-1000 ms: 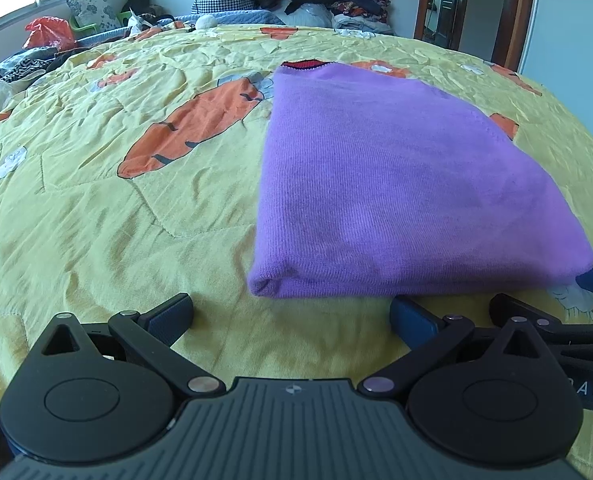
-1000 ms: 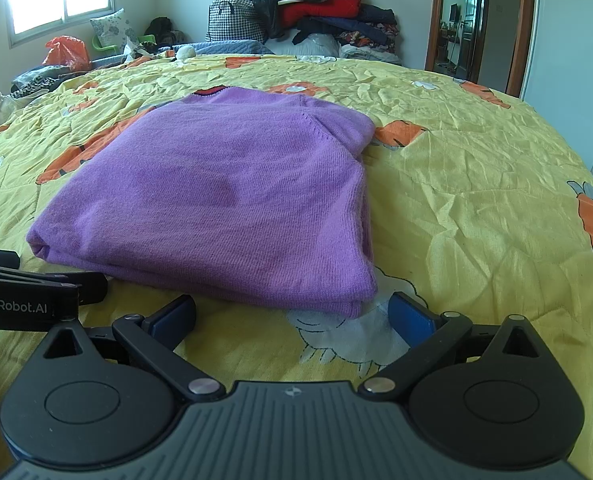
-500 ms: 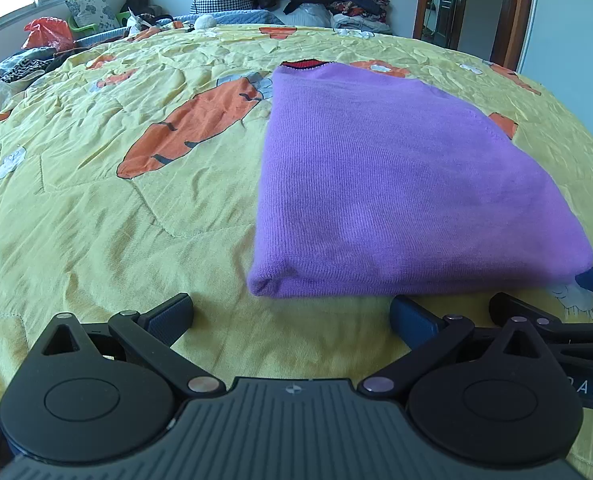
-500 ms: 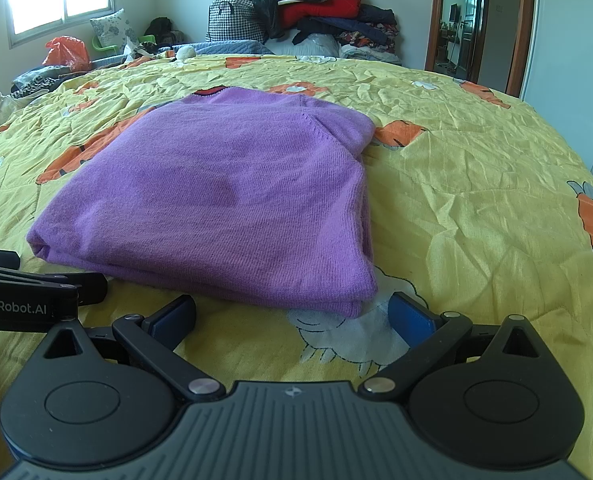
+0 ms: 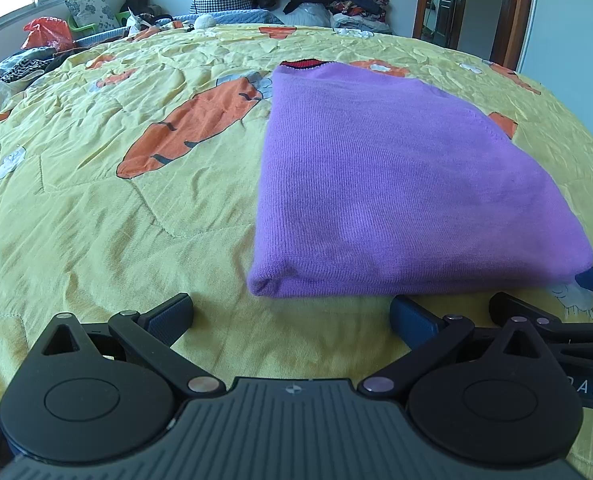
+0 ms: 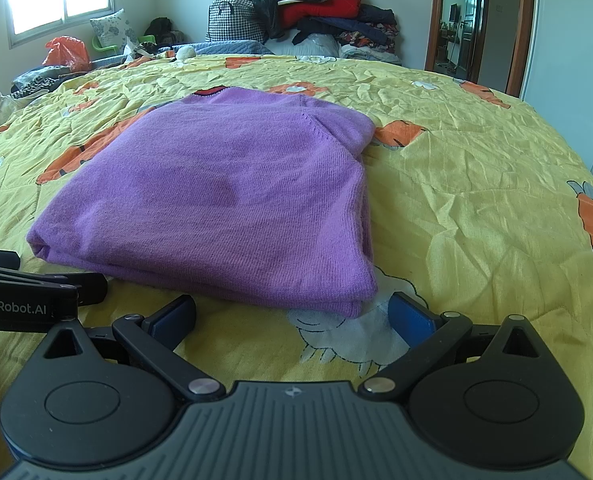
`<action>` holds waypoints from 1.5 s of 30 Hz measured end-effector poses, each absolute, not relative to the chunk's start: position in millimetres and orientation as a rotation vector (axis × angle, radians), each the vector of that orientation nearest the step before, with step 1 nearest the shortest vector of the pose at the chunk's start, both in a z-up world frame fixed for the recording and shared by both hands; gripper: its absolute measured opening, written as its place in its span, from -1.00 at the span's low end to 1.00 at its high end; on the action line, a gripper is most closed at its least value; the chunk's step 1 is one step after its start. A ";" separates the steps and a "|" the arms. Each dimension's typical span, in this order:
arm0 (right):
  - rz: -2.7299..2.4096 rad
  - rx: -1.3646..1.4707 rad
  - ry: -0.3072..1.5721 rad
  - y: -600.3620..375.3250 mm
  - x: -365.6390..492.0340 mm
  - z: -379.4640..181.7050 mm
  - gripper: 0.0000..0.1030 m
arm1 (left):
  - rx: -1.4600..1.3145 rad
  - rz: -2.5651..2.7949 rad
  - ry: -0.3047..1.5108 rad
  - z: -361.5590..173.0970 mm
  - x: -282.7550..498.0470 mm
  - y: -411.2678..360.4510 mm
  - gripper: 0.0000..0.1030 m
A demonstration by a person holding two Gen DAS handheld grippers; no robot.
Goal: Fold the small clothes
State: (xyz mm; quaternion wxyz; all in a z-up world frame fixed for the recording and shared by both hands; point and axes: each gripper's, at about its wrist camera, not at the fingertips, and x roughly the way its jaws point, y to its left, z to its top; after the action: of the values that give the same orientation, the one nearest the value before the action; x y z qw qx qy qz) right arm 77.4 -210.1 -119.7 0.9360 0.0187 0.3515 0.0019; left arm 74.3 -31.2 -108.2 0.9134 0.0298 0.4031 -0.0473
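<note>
A purple knit sweater [image 5: 396, 184] lies folded into a flat rectangle on the yellow carrot-print bedspread [image 5: 116, 216]; a red collar edge [image 5: 302, 65] shows at its far end. It also shows in the right wrist view [image 6: 224, 200]. My left gripper [image 5: 292, 314] is open and empty, just short of the sweater's near left corner. My right gripper [image 6: 292, 312] is open and empty, just short of the near right corner. Each gripper shows at the edge of the other's view, the right one [image 5: 552, 320] and the left one [image 6: 36, 288].
A pile of clothes and a checked bag [image 6: 308, 12] stand beyond the bed's far edge. An orange bag and pillows [image 6: 66, 50] lie under the window at the left. A doorway [image 6: 460, 20] and white wardrobe are at the right.
</note>
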 end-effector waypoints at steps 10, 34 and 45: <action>0.004 0.038 0.718 -210.1 77.2 -119.6 1.00 | 0.061 -0.097 0.829 -108.4 73.8 -31.3 1.00; 0.004 0.038 0.718 -210.1 77.2 -119.6 1.00 | 0.061 -0.097 0.831 -108.2 73.9 -31.4 1.00; 0.004 0.039 0.718 -210.0 77.4 -119.7 1.00 | 0.066 -0.114 0.825 -108.2 75.3 -30.7 1.00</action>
State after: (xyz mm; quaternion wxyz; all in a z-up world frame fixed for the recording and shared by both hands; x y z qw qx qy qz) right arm 77.4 -210.0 -119.7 0.9361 0.0190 0.3513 0.0018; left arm 75.3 -30.7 -108.2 0.9139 0.0321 0.4007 -0.0555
